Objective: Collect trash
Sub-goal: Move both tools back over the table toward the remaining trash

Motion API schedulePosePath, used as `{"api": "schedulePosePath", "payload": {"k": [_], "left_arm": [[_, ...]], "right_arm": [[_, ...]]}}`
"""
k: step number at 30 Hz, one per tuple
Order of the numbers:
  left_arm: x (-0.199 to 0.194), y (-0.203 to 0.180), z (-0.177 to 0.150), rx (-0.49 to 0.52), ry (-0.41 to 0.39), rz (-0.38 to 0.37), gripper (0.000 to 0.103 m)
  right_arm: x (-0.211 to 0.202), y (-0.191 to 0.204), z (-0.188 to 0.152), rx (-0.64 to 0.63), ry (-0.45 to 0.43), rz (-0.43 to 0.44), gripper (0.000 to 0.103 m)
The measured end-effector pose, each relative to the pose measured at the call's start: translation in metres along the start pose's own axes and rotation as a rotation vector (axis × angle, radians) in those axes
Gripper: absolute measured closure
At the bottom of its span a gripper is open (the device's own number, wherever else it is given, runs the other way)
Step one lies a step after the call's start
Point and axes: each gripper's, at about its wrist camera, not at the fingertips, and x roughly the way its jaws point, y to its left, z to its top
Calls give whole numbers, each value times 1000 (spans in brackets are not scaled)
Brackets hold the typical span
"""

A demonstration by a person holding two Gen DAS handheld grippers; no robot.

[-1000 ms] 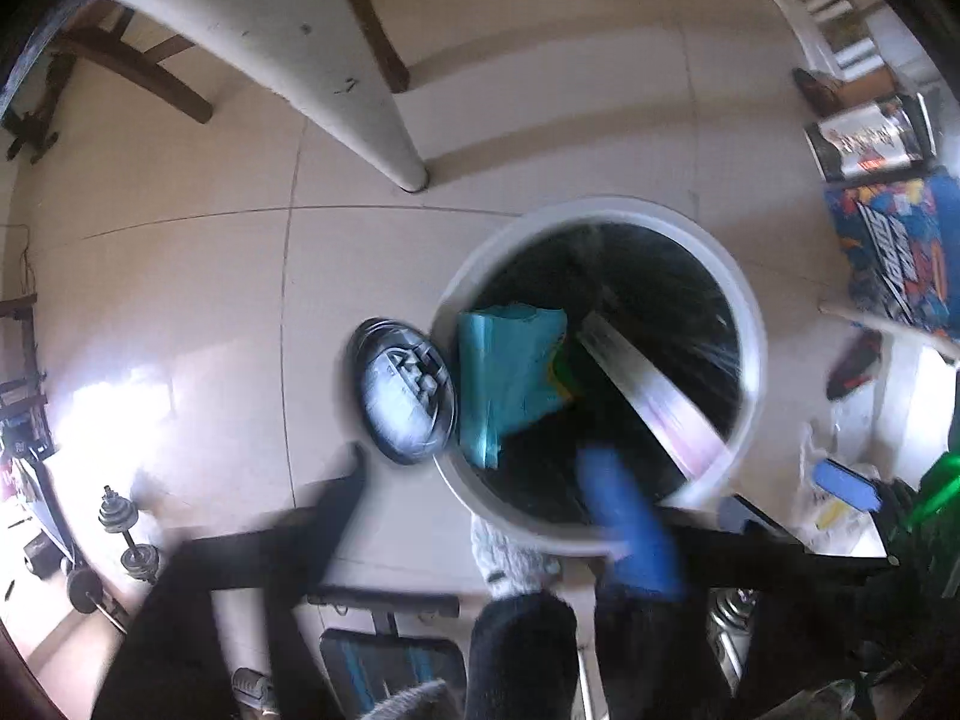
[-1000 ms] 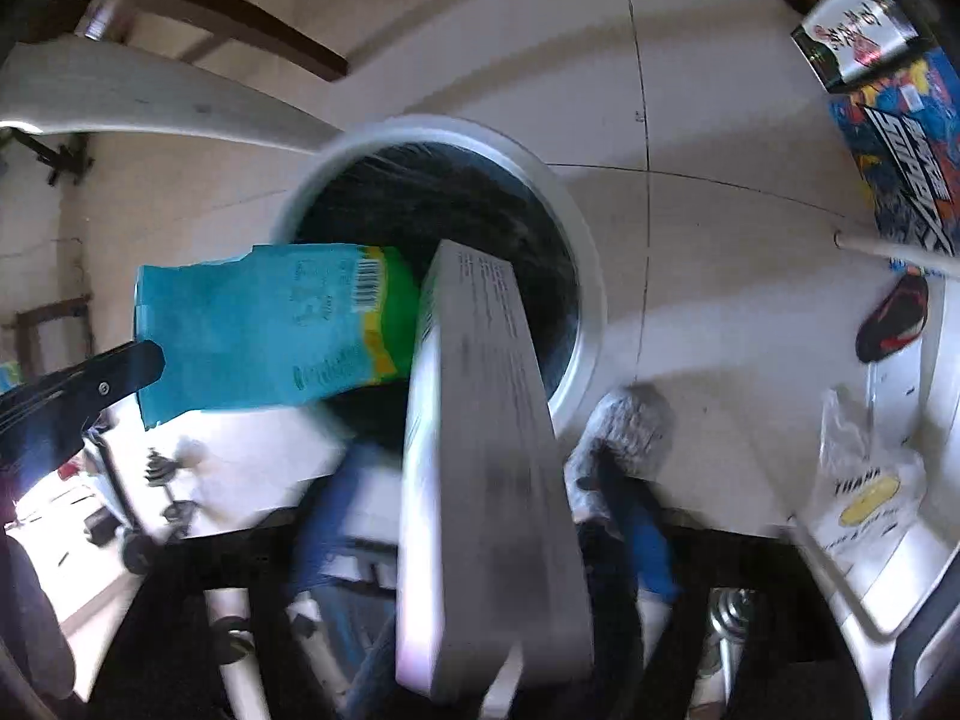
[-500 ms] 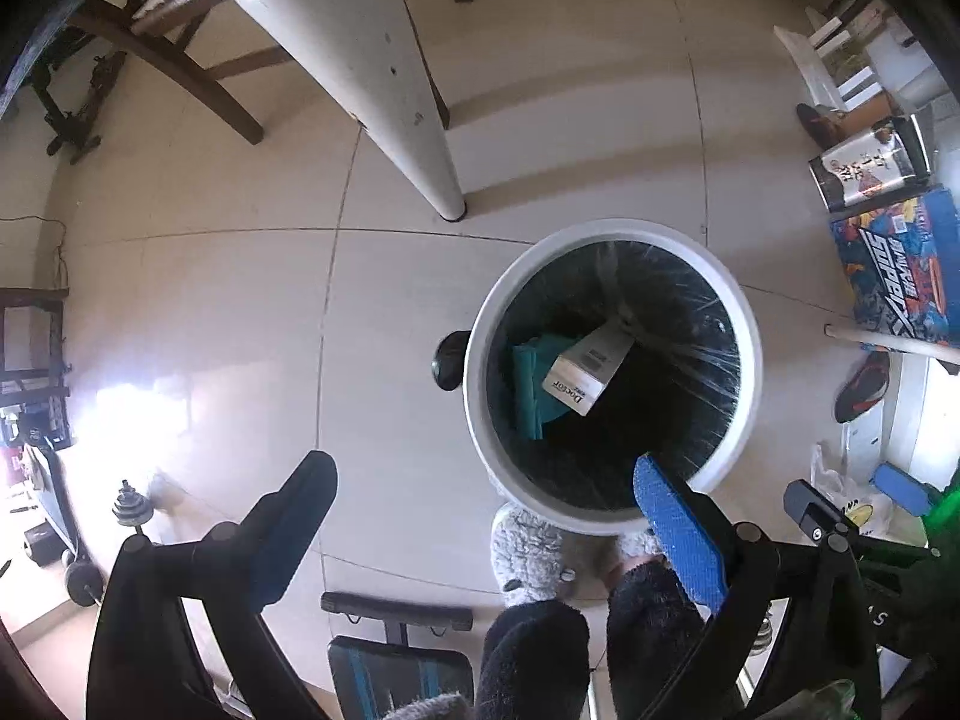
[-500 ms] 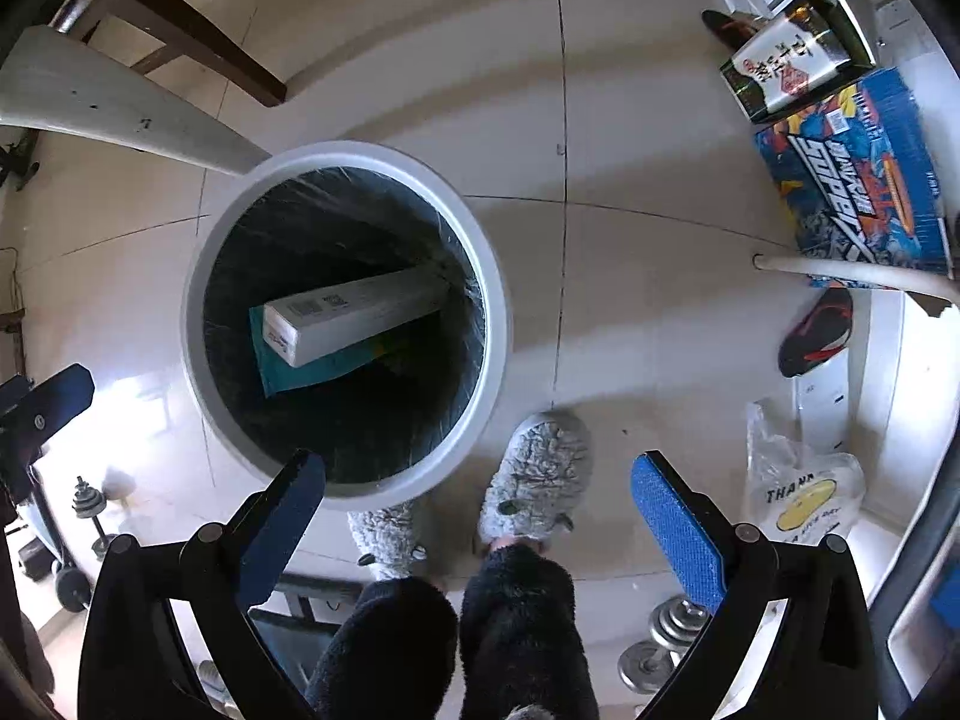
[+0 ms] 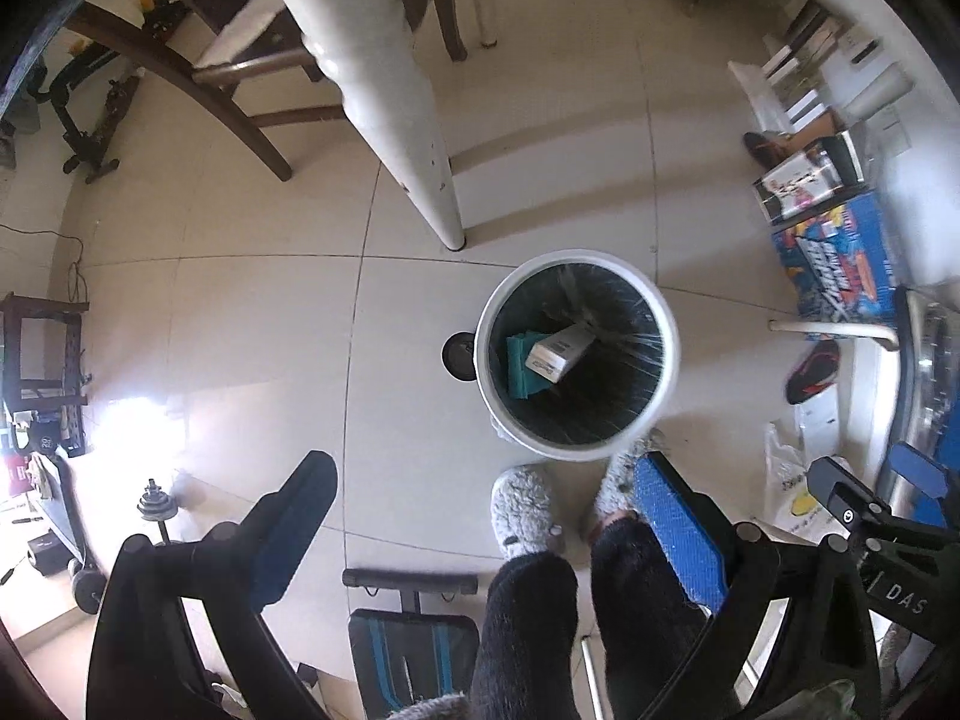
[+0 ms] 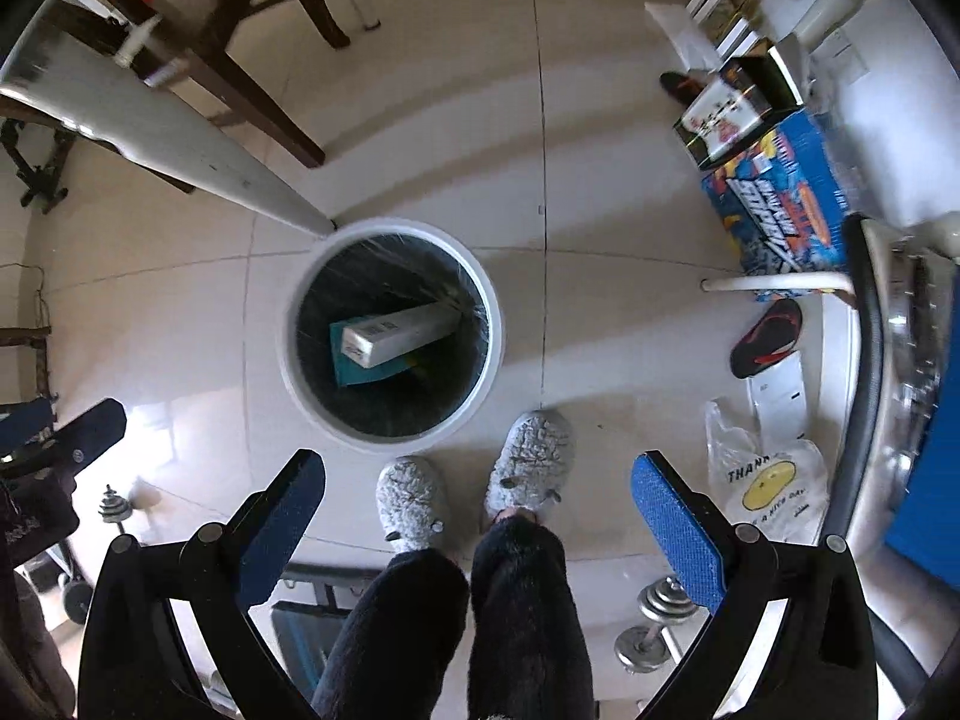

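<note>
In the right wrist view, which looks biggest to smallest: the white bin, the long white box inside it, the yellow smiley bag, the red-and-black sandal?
1. White bin
2. Smiley bag
3. White box, though it lies deeper in the bin, so unsure
4. Sandal

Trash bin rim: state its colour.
White; the trash bin rim rings a black liner, clearest in the right wrist view.

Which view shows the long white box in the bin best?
The right wrist view: the white box shows its whole length, lying over the teal packet. The left wrist view shows the box smaller and foreshortened, mostly its labelled end.
</note>
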Motion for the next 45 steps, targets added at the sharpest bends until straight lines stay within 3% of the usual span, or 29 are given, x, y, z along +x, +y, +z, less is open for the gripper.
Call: {"api": "schedulePosePath", "payload": {"k": [9,16,21,27,34,40,45], "left_arm": [[-102,6,-22,20,-36,-41,2],[-189,12,-26,11,-107,-45,2],[-253,3,12,29,-223,-31,2],[-303,-15,85,42,-339,26,2],[-299,-88,169,66,-304,29,2],[-241,-170,241,62,-108,-58,2],[-191,-224,280,115,-6,-51,2]], "right_arm": [[-129,4,-32,29,-33,40,0],[-222,13,-47,42,-69,95,0],[-291,2,-34,94,-107,162,0],[-360,-44,27,186,-214,173,0],[-376,-127,122,294,-257,165,0],[-339,-198,215,326,-174,135,0],[-298,-226,271,309,-95,140,0]]}}
